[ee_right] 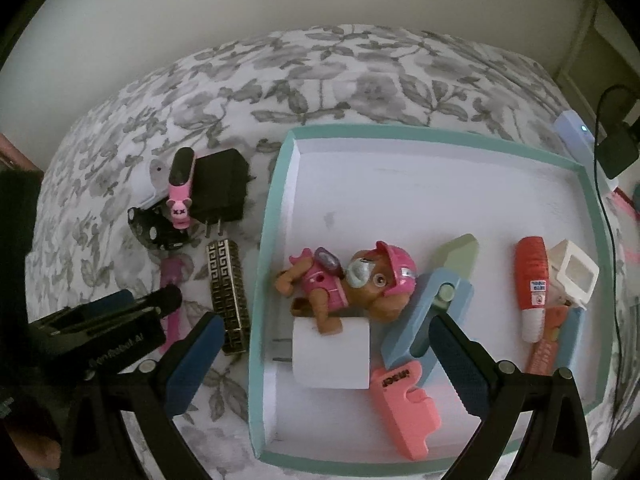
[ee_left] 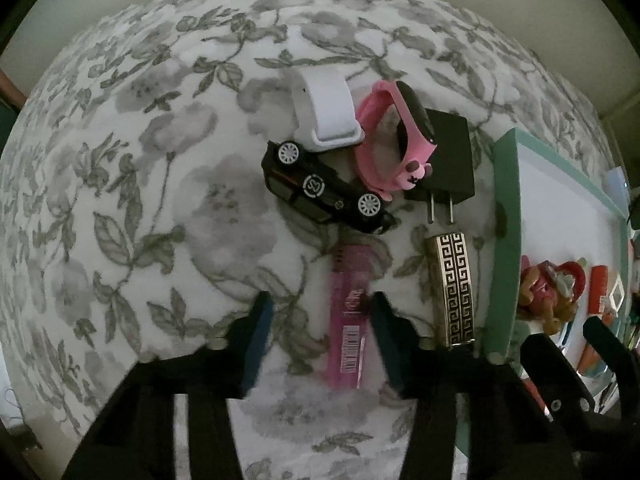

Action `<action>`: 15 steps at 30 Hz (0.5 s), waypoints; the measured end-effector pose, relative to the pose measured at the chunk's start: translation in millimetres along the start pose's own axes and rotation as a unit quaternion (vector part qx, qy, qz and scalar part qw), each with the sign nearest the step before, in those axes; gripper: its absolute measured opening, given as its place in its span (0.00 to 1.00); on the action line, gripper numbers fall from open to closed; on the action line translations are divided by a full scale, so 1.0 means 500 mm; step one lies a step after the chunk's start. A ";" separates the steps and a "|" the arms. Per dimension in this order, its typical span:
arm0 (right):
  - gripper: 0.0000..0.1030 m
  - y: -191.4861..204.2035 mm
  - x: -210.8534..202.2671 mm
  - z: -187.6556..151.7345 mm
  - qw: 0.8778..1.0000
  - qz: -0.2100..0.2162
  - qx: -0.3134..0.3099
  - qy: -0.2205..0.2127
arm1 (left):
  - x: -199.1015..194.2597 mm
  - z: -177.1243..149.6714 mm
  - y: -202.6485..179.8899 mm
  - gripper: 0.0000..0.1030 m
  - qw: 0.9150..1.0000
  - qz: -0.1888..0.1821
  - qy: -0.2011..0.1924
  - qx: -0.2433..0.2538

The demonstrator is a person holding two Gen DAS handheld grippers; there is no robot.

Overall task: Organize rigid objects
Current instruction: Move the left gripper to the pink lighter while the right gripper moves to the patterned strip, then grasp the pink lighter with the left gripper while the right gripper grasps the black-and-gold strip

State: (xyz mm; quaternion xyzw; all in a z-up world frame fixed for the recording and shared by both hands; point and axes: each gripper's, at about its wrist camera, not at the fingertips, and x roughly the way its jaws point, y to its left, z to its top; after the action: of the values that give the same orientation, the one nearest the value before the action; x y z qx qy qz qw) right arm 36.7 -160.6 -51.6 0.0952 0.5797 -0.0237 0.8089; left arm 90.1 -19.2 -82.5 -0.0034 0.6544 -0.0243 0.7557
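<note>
A pink translucent lighter (ee_left: 347, 320) lies on the floral bedcover between the fingers of my left gripper (ee_left: 320, 304). The right finger (ee_left: 384, 332) sits at its edge and the left finger stands well apart, so the jaws are open. Beyond it lie a black toy car (ee_left: 320, 188), a white strap (ee_left: 324, 112), a pink watch band (ee_left: 396, 136), a black plug adapter (ee_left: 444, 160) and a gold patterned case (ee_left: 452, 288). My right gripper (ee_right: 327, 320) hangs wide open over the teal tray (ee_right: 272, 240), above a toy pup (ee_right: 348, 284) and a white charger cube (ee_right: 332, 356).
The tray also holds a blue cutter (ee_right: 424, 320), a salmon plastic piece (ee_right: 404, 408), an orange-red lighter (ee_right: 532, 280) and a white square part (ee_right: 572, 276). A black cable and adapter (ee_right: 616, 148) and a small white device (ee_right: 572, 128) sit past the tray's far right corner.
</note>
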 end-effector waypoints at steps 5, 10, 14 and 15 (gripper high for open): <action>1.00 0.004 -0.005 0.003 1.000 0.002 0.000 -0.010 | 0.000 -0.003 0.003 0.29 1.000 0.002 -0.007 0.002; 1.00 0.014 -0.011 0.014 0.999 0.028 0.003 -0.023 | 0.006 0.005 0.048 0.29 1.000 0.017 -0.008 -0.014; 0.98 0.041 -0.012 0.023 0.999 0.040 -0.013 -0.033 | 0.007 0.011 0.096 0.29 0.999 0.004 -0.006 -0.045; 0.97 0.052 -0.011 0.025 0.998 0.043 -0.021 -0.035 | 0.007 0.012 0.106 0.29 0.999 -0.002 -0.005 -0.052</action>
State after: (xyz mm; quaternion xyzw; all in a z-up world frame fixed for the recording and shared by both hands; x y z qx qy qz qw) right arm 50.3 -137.7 -39.2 0.1020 0.5470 0.0203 0.8307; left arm 98.2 33.5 -87.0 -0.0443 0.6507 0.0084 0.7580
